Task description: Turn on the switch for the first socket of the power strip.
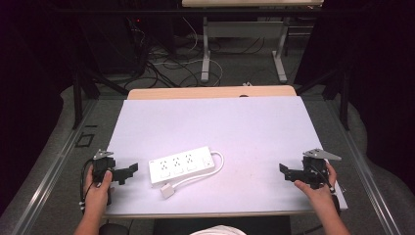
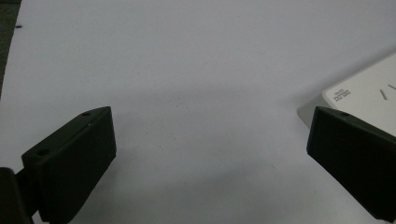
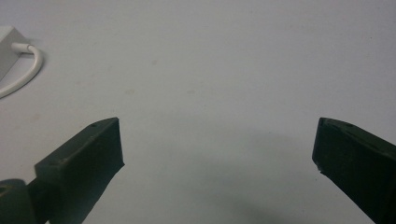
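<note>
A white power strip (image 1: 182,165) lies flat near the front middle of the white table (image 1: 215,127), its white cable (image 1: 218,166) looping round its right end to a white plug (image 1: 168,190) in front of it. My left gripper (image 1: 131,171) rests at the front left, open and empty, pointing at the strip's left end. That end of the power strip (image 2: 369,93) is just past the right jaw in the left gripper view. My right gripper (image 1: 284,170) sits at the front right, open and empty, facing left. The cable (image 3: 23,70) curves at the upper left of the right gripper view.
A wooden table edge (image 1: 210,92) runs along the far side of the white surface. Beyond it stand metal desk legs (image 1: 205,49) and tangled floor cables (image 1: 166,63). Dark frame posts (image 1: 77,93) flank the table.
</note>
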`<control>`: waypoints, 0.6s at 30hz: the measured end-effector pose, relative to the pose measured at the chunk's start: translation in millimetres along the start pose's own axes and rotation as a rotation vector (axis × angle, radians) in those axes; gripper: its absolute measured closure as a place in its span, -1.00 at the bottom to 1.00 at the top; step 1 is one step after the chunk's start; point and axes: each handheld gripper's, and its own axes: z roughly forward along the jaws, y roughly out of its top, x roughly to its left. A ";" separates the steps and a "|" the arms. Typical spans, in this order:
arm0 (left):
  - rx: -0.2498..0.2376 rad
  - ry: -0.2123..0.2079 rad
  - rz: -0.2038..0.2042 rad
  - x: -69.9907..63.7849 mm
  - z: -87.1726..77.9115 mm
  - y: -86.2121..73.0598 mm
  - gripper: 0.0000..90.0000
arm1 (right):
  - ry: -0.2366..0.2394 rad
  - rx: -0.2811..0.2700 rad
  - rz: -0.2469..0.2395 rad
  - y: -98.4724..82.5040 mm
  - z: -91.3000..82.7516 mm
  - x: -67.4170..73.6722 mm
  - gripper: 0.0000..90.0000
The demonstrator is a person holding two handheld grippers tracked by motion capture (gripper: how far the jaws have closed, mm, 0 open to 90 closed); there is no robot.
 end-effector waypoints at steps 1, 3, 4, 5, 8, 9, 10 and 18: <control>0.001 0.000 -0.002 0.6 0.2 -0.2 -0.97 | 0.001 0.000 0.007 0.1 0.6 1.4 -0.98; 0.008 -0.001 -0.009 1.2 0.2 -0.7 -0.98 | 0.002 0.004 0.006 -0.3 0.9 1.9 -0.98; 0.030 -0.007 -0.004 2.6 -1.3 0.0 -0.98 | 0.003 0.006 0.005 -0.5 1.1 2.0 -0.98; 0.028 -0.003 -0.008 2.8 -1.2 -0.1 -0.97 | 0.004 0.009 -0.001 -0.8 1.3 1.7 -0.98; 0.006 0.001 -0.015 2.5 0.1 -1.0 -0.98 | -0.005 0.002 -0.001 -1.3 2.8 2.5 -0.98; 0.009 0.000 -0.016 2.6 -0.1 -0.9 -0.97 | -0.003 0.007 -0.004 -1.1 2.7 2.4 -0.98; 0.030 -0.005 -0.013 3.1 -1.2 -0.1 -0.98 | 0.004 0.010 -0.008 -1.0 2.4 2.2 -0.98; 0.015 0.012 -0.014 4.1 1.7 -1.0 -0.97 | 0.005 0.020 -0.013 -1.9 5.2 4.4 -0.98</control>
